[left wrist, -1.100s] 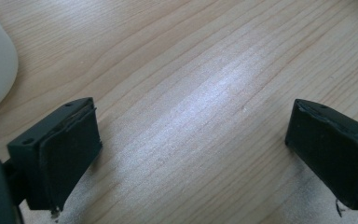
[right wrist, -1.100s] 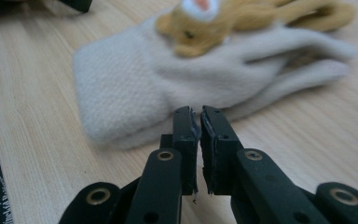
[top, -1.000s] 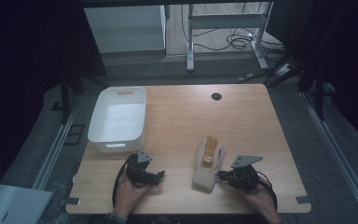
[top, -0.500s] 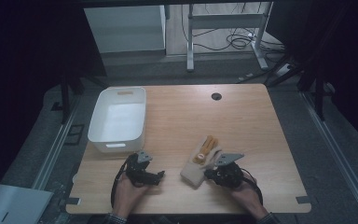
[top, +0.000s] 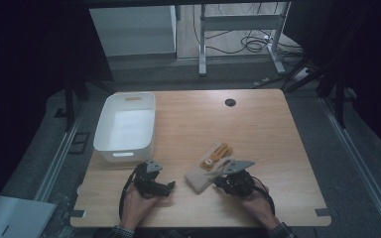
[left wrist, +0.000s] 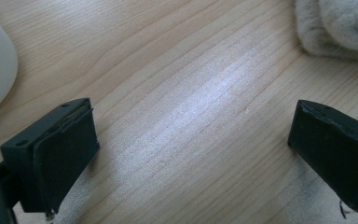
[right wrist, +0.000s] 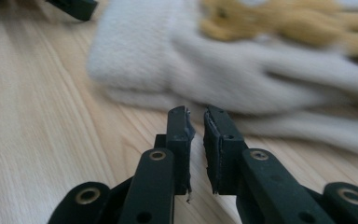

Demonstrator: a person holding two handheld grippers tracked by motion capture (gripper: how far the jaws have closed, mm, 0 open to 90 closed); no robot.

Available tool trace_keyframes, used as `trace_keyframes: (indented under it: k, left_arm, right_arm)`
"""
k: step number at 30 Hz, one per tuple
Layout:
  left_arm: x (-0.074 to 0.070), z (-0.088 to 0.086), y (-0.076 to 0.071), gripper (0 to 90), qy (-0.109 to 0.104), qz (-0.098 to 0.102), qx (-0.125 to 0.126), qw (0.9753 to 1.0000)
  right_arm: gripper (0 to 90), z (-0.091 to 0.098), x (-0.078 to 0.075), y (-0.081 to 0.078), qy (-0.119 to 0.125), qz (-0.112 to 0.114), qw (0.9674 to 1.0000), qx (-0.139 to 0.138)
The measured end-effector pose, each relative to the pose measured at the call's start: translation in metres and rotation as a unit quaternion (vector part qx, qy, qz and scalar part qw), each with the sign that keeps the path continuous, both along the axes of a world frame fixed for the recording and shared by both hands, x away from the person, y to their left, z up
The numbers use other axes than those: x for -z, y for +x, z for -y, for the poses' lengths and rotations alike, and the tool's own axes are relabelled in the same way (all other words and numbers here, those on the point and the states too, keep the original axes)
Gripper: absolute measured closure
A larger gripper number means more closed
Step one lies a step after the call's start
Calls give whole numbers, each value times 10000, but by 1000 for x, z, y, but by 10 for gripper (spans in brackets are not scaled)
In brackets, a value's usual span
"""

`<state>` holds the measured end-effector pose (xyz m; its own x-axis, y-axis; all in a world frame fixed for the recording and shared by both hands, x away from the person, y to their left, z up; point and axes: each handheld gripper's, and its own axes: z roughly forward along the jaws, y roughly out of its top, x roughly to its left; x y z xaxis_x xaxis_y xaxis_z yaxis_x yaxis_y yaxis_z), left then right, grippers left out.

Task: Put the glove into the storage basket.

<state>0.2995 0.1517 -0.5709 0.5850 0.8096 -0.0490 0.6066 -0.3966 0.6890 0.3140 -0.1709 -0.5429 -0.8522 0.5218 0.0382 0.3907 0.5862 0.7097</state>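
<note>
Fuzzy cream glove [top: 202, 174], yellow fingers, on wood-grain surface [top: 278, 129]; left gripper [left wrist: 191, 149] released, right gripper [right wrist: 198, 122] near-clenched, empty.

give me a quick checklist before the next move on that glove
1. Left gripper open, nothing between jaws: ok.
2. Right gripper ready to grab: not ok, jaws nearly closed with nothing held.
3. Glove flat on the table, within reach: ok.
4. White bin upright and empty: ok.
5. Right gripper touching the glove: cannot tell, view is blurred.
</note>
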Motion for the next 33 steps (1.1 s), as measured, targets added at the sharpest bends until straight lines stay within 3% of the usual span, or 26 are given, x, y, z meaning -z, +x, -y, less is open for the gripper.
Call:
trace_keyframes:
  k: [7, 13, 16, 24, 33]
  left_arm:
    - [-6, 6, 1, 58, -81, -106, 153, 9998]
    - [-21, 17, 5, 56, -275, -126, 456, 9985]
    - [-29, 25, 9, 35, -271, -146, 641, 9975]
    - [-48, 61, 27, 14, -331, -226, 991, 9943]
    - [-48, 107, 49, 0, -128, -227, 1244, 9919]
  right_arm:
    - [712, 32, -4, 4, 70, 26, 9992, 402]
    - [623, 53, -5, 4, 24, 161, 9974, 707]
    - [579, 65, -5, 6, -5, 215, 9956, 908]
    - [445, 90, -6, 9, -40, 351, 9906, 1322]
    - [393, 108, 2, 12, -198, 423, 9860, 1600]
